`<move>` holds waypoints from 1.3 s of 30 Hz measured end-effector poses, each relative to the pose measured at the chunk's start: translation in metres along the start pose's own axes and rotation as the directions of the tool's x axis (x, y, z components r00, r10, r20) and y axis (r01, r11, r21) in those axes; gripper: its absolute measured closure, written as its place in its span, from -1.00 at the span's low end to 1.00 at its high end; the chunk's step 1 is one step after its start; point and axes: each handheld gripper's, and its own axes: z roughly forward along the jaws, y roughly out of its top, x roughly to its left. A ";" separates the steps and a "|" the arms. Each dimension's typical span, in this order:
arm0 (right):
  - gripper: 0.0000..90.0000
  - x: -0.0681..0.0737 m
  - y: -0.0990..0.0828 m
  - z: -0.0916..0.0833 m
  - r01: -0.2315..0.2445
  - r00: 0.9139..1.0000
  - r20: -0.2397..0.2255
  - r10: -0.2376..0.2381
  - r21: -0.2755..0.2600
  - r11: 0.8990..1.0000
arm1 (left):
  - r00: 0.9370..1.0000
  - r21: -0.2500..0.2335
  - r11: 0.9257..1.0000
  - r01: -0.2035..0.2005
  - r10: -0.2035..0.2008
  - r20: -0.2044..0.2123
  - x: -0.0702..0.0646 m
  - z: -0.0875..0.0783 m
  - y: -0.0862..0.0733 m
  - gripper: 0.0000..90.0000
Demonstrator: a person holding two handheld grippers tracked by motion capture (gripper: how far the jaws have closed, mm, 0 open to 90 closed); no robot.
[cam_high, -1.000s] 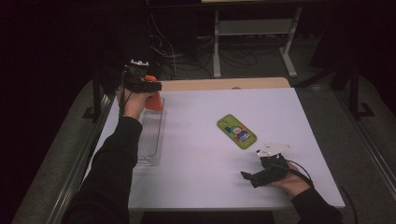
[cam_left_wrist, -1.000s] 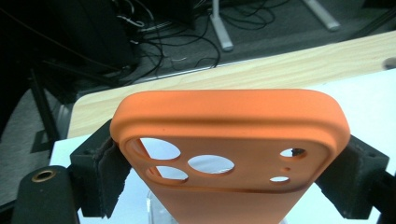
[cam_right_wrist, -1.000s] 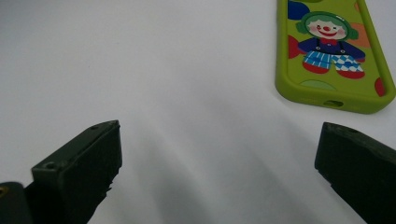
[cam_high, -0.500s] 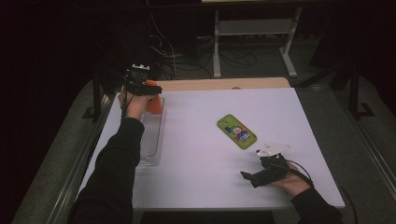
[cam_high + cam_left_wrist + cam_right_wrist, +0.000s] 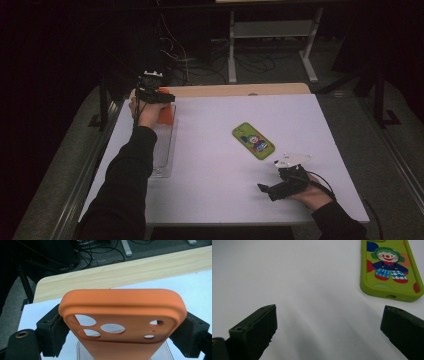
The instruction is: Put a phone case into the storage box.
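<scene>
A white counter [image 5: 215, 180] carries the work, with a strip of pale wood [image 5: 235, 90] along its far edge and dark floor with cables beyond. At the counter's left side lies a long clear plastic tray [image 5: 162, 150], running from near to far. Above the tray's far end, the left gripper [image 5: 160, 96] holds an orange phone case [image 5: 122, 312] across its width; in the left gripper view the case stands up on end, camera cut-outs facing the lens, with a black finger [image 5: 52, 330] against each long edge. The fingers have just been easing apart a little, yet the case sits between them with both pads touching its sides. The clear tray's rim [image 5: 79, 350] shows just below the case. Toward the middle right of the counter, a green phone case with a clown printed on it [image 5: 253, 140] lies flat, well apart from the tray. Near it, at the front right, the right gripper [image 5: 265, 189] rests low over the bare counter, its fingers [image 5: 257, 327] spread wide with nothing between them; the green case lies just beyond them.
</scene>
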 end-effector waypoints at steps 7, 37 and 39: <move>-1.00 0.000 0.000 0.001 0.010 1.000 -0.001 -0.010 0.003 1.000 | 1.000 -0.015 1.000 0.001 -0.001 -0.008 -0.001 0.004 0.000 -0.73; -1.00 0.003 0.003 0.003 0.003 1.000 -0.001 -0.003 0.008 1.000 | 0.988 -0.084 0.996 -0.003 0.016 0.153 0.015 -0.054 -0.004 -0.96; -1.00 0.002 0.003 0.003 0.005 1.000 -0.003 -0.005 0.006 1.000 | 0.980 -0.098 0.995 -0.024 0.043 0.194 0.013 -0.065 -0.006 -0.96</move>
